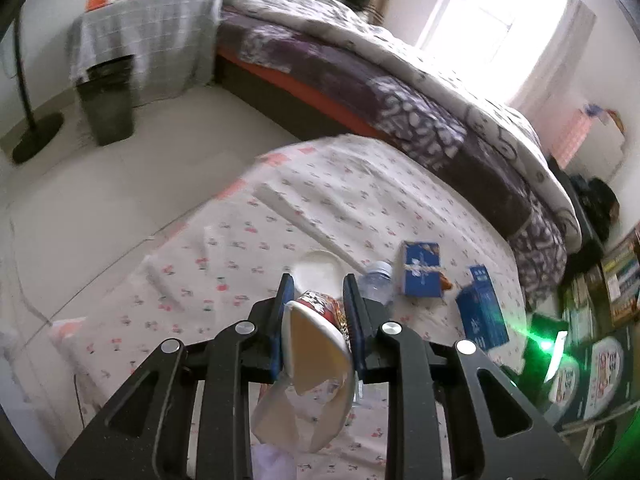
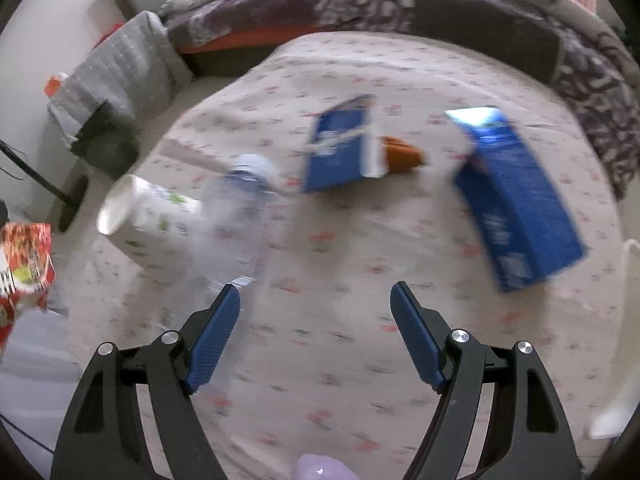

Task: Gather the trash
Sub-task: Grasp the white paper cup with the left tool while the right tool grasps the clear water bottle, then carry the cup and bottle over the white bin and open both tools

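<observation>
My left gripper (image 1: 318, 280) is shut on a red-patterned instant noodle cup (image 1: 316, 344) with its lid peeled back, held above the cherry-print cloth (image 1: 240, 248). That cup also shows at the left edge of the right wrist view (image 2: 24, 256). My right gripper (image 2: 316, 292) is open and empty above the cloth (image 2: 360, 340). Ahead of it lie a clear plastic bottle (image 2: 236, 216), a white paper cup on its side (image 2: 148, 212), a blue carton (image 2: 344, 144) with an orange scrap (image 2: 404, 154) behind it, and a second blue carton (image 2: 516, 196). The bottle (image 1: 376, 280) and both cartons (image 1: 420, 268) (image 1: 482, 312) show in the left wrist view.
A dark trash bin (image 1: 106, 100) stands on the floor beside a grey-draped stand (image 1: 144, 36). A floor lamp base (image 1: 36, 136) is left of it. A bed with a purple and white quilt (image 1: 400, 92) runs behind the cloth. Boxes and books (image 1: 600, 320) are stacked at right.
</observation>
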`<move>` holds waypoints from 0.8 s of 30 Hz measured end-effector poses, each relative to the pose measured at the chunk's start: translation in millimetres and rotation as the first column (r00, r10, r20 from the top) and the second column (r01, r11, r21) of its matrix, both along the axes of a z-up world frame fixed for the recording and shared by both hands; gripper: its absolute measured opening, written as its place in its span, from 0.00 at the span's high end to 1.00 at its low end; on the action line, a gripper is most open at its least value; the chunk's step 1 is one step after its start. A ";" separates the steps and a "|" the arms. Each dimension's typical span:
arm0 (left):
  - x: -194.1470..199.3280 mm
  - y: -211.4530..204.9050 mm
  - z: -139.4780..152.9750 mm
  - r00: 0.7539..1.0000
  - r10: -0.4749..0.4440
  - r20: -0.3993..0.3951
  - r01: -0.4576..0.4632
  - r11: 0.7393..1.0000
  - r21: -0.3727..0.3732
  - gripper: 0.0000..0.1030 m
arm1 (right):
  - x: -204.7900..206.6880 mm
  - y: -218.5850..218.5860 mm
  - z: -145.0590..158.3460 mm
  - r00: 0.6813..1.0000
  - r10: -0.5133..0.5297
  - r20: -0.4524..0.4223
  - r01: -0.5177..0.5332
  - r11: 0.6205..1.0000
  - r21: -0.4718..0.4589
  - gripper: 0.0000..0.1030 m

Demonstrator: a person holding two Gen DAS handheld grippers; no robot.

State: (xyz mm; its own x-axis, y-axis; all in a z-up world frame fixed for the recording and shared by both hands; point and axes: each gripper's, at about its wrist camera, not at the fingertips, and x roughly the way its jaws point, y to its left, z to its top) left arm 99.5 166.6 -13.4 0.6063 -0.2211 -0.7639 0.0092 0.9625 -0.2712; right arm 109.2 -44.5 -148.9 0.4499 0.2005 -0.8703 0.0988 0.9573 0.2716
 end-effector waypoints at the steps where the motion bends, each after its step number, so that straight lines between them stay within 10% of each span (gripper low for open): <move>1: -1.2 7.2 1.6 1.000 0.014 0.005 -0.014 1.000 0.001 0.76 | 4.2 6.9 -1.3 1.000 0.006 -0.002 -0.006 1.000 0.005 0.23; 15: -4.0 43.7 -3.7 0.997 0.071 -0.016 -0.071 0.997 -0.026 0.76 | 29.8 45.3 -32.6 0.996 0.075 -0.050 -0.073 0.997 0.033 0.12; 17: -5.2 43.5 -3.8 0.998 0.068 -0.016 -0.068 0.997 -0.030 0.76 | 28.1 47.8 -34.1 0.995 0.094 -0.033 -0.093 0.995 0.027 0.22; 19: -6.2 44.4 -3.3 0.998 0.068 -0.015 -0.069 0.997 -0.024 0.76 | 27.8 50.0 -33.2 0.994 0.109 -0.027 -0.109 0.994 -0.007 0.55; 24: -6.2 40.4 -3.1 0.997 0.081 -0.016 -0.081 0.996 -0.037 0.76 | 17.6 39.2 -23.1 0.994 0.109 0.001 -0.109 0.994 0.024 0.56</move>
State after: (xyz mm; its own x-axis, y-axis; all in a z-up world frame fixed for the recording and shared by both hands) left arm 93.3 207.0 -16.5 0.6123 -0.2007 -0.7647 -0.0727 0.9489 -0.3072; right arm 126.8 -5.3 -172.0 0.4235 0.2691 -0.8650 -0.0061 0.9557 0.2943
